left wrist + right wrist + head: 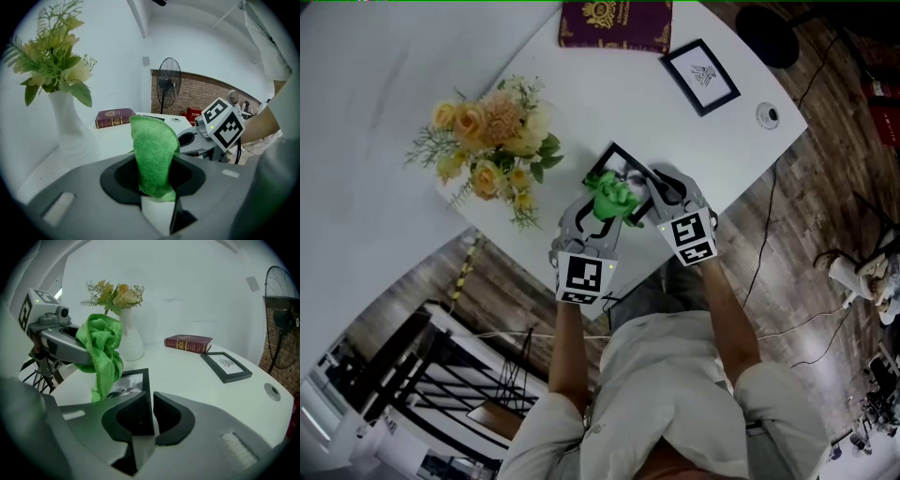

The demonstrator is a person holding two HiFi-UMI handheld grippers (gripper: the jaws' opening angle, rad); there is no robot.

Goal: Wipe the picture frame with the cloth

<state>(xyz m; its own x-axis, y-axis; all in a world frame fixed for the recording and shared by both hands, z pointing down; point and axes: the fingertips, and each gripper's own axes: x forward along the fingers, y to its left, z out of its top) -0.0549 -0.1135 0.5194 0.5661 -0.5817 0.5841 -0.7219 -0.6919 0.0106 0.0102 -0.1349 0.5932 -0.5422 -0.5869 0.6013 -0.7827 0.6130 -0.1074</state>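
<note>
While I am clamping my left gripper point(603, 212) point(155, 181) on the cloth point(615, 196) point(153, 152) point(101, 350), my right gripper point(650, 192) point(151, 415) is pinching the right edge of the picture frame point(613, 157) point(128, 382). Its jaws are closing on the black moulding with almost no gap between them. The green cloth is standing up out of my left jaws as a folded bunch and is hanging over the face of the frame. Its loose tail is reaching down toward the frame's left edge. I cannot tell whether it is pressing on the glass.

The picture frame is lying close to the near, curved edge of the white table point(675, 141), so little tabletop is showing on my side of it. To my left the vase point(70, 127) point(131, 341) with its flowers point(492, 141) is standing near the frame's left corner, leaves apart from it but crowding that side. Ahead and to the right the surface is opening out — bare white between the frame in my jaws and a second frame point(701, 77) point(226, 365). That one is lying flat, well apart. A maroon book point(616, 23) point(115, 117) point(187, 343) is lying beyond at the far edge, and a small round fitting point(767, 114) point(272, 391) is sitting by the right-hand rim.
</note>
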